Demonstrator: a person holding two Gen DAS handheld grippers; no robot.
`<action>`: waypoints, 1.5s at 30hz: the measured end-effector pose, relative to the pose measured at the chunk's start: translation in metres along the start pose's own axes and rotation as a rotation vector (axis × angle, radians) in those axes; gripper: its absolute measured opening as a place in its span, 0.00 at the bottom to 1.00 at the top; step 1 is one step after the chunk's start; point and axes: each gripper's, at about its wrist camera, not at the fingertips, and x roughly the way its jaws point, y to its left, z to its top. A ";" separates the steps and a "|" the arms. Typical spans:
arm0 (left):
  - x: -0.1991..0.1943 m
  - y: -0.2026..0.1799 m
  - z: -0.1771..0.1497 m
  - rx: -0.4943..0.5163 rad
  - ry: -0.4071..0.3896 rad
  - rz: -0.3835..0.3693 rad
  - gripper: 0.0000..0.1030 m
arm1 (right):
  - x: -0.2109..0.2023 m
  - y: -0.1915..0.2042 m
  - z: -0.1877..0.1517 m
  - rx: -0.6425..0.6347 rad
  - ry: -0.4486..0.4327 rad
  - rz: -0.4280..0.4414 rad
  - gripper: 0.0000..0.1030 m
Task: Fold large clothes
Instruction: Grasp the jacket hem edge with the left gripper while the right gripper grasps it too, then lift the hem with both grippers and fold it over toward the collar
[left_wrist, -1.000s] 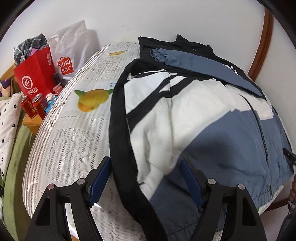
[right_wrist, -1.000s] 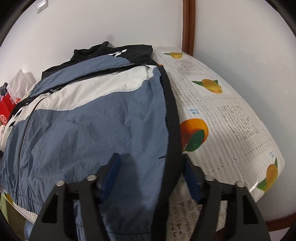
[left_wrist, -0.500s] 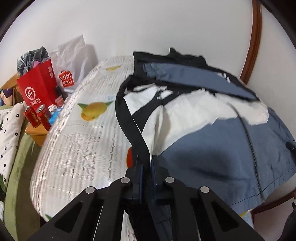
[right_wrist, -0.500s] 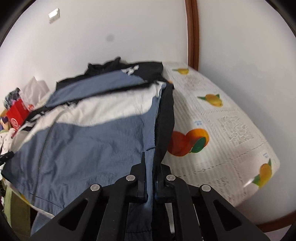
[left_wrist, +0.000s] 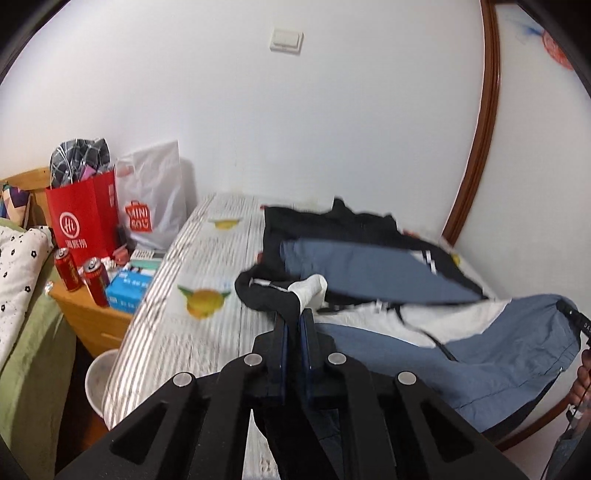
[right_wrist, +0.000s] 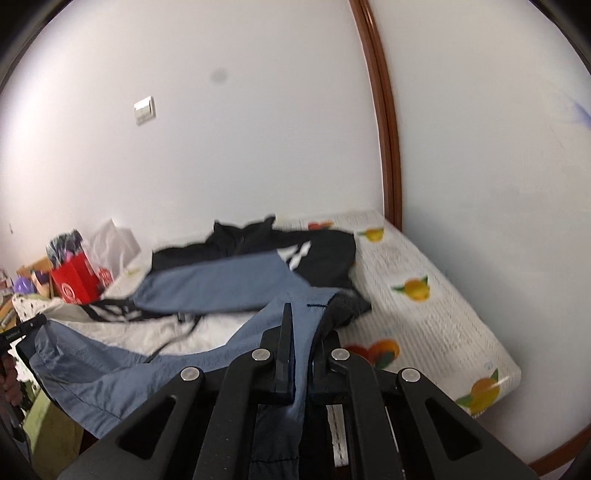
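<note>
A blue, white and black jacket lies on a table covered with a fruit-print cloth. My left gripper is shut on the jacket's black left hem edge and holds it lifted off the table. My right gripper is shut on the jacket's right hem edge, blue and black, also lifted. The near part of the jacket hangs between the two grippers. A blue sleeve lies folded across the chest.
Left of the table stand a red paper bag, a white shopping bag, two red cans and a blue box on a wooden nightstand. A white bin sits below. White walls and a brown wooden trim stand behind.
Both grippers closed on the jacket's hem edges, then lifted them and carried them toward the collar. The lower part of the jacket has come off the table.
</note>
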 end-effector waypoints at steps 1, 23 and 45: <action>0.001 0.001 0.004 -0.004 -0.005 -0.001 0.06 | 0.000 0.000 0.007 0.008 -0.010 0.005 0.04; 0.097 -0.017 0.103 -0.017 -0.020 0.004 0.06 | 0.107 0.005 0.107 0.066 -0.021 0.000 0.04; 0.259 -0.010 0.105 -0.014 0.184 0.063 0.06 | 0.278 -0.023 0.097 0.097 0.145 -0.080 0.05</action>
